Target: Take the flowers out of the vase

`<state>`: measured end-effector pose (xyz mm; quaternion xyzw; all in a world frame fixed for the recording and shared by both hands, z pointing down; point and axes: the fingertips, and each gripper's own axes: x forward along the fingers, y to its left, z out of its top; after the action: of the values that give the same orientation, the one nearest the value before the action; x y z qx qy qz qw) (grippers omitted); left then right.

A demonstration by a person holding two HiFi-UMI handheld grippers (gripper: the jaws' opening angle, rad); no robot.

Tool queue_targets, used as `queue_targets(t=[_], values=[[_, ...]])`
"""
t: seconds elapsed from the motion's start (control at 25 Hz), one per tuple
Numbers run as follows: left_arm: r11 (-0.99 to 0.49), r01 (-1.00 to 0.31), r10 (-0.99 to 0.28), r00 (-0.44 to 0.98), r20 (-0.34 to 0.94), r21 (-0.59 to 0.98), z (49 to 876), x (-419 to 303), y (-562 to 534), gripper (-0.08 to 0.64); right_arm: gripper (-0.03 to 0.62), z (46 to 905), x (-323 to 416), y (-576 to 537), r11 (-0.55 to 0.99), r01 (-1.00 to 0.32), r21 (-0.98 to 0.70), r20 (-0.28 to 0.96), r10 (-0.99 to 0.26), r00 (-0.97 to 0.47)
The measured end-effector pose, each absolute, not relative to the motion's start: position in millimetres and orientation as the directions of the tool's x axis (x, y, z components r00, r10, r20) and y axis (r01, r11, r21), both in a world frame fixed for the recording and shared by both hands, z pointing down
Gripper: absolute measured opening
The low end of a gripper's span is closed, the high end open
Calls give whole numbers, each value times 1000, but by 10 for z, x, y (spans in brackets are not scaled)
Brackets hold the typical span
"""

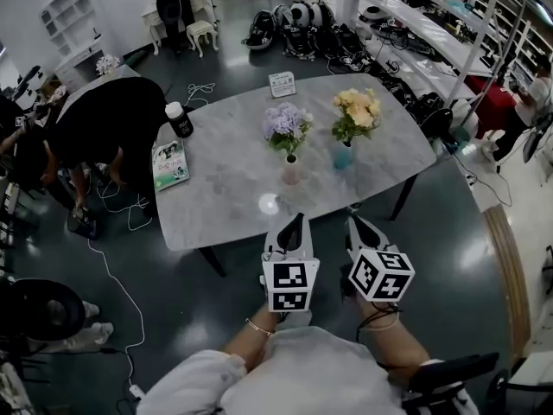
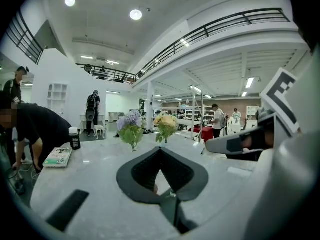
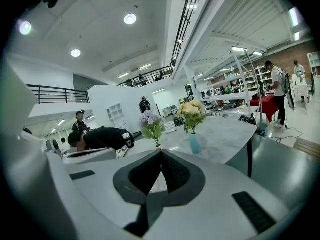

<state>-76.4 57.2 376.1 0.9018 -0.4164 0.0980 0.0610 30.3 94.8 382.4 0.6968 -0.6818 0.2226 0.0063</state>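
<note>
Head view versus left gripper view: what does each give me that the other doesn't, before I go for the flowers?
Head view only: the pink vase and blue vase under the bouquets, the card at the table's far edge, and the left gripper beside the right gripper near its front edge. Left gripper view only: its jaws shut on nothing, ceiling lights, balcony railing. Both: purple flowers, yellow flowers, black bottle, booklet.
</note>
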Motion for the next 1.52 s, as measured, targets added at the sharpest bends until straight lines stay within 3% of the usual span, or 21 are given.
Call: queue_targets(t=[1.0, 1.52], values=[[-615, -786, -744, 606, 283, 67, 4008, -340, -764, 2, 6, 3913, 799, -330, -58, -950, -305, 361, -931, -59], [-520, -854, -806, 502, 313, 30, 4082, -423, -910, 2, 6, 3960, 744, -701, 53, -937, -346, 349, -920, -181]])
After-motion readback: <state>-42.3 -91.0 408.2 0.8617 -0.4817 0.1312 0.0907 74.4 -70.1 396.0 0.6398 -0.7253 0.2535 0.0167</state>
